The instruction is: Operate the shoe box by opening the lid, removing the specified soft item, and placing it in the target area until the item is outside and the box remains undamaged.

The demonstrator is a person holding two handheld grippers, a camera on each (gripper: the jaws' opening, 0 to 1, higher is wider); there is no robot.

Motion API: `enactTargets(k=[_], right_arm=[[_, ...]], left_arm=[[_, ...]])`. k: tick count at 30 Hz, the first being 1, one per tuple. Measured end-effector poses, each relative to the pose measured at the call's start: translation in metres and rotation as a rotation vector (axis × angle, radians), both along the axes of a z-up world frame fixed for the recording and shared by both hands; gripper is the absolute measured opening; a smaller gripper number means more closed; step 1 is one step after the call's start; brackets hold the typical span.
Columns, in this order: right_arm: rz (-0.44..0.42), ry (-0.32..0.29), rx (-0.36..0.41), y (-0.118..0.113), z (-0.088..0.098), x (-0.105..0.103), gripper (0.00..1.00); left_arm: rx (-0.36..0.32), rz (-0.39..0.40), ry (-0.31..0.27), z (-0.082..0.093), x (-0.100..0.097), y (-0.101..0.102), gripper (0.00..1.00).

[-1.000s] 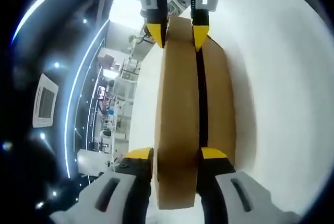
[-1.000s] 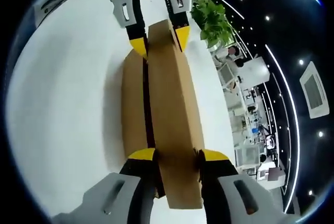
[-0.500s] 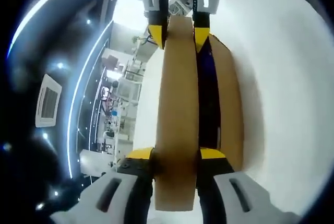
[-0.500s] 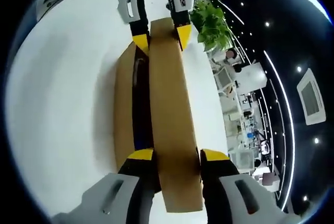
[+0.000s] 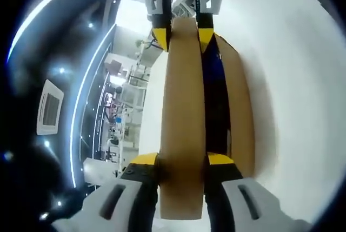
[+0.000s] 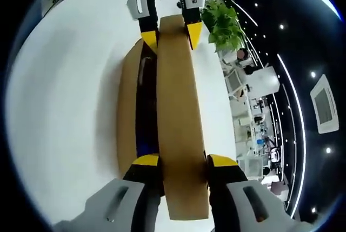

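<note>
- The plain brown cardboard shoe box lid (image 5: 184, 118) is pinched edge-on at both ends: the left gripper (image 5: 183, 163) has its yellow-tipped jaws closed on the near end, and the right gripper (image 6: 183, 163) is clamped the same way on the opposite end
- The lid is swung up from the brown cardboard box base (image 5: 240, 118), which sits on the white tabletop (image 5: 303, 97); a dark gap stands open between them
- In that gap lies something dark blue (image 5: 216, 70), likely the soft item to be taken out, though its shape cannot be told from here
- Judging by the thin wall, the lid is light and fairly stiff but would crease if squeezed hard or twisted, so gripping both short ends evenly looks sensible
- The blue item probably sags and folds; a pinch on a loose fold near its middle should lift it without dragging the box
- The left gripper view shows a long room with ceiling lights beyond the table
- The right gripper view adds a green leafy potted plant (image 6: 220, 20) and desks behind it, plus more bare tabletop beside the base
</note>
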State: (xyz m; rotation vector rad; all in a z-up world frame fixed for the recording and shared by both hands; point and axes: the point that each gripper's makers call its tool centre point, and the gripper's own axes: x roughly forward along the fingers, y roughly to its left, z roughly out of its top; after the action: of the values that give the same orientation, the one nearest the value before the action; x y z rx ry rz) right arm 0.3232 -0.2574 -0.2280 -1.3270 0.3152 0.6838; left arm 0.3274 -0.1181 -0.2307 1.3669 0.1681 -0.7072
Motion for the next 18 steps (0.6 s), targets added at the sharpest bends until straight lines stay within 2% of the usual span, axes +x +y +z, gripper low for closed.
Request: enactTargets(k=[13,18], right_arm=[[-0.024,0.044,0.019,0.004,0.010,-0.001,0.31],[-0.037,0.061,0.030,0.002,0.007,-0.001,0.32]], left_arm=[[-0.029,-0.017,0.013,0.009,0.008,0.003,0.32],[-0.018,-0.028,0.021,0.011,0.008,0.001,0.32]])
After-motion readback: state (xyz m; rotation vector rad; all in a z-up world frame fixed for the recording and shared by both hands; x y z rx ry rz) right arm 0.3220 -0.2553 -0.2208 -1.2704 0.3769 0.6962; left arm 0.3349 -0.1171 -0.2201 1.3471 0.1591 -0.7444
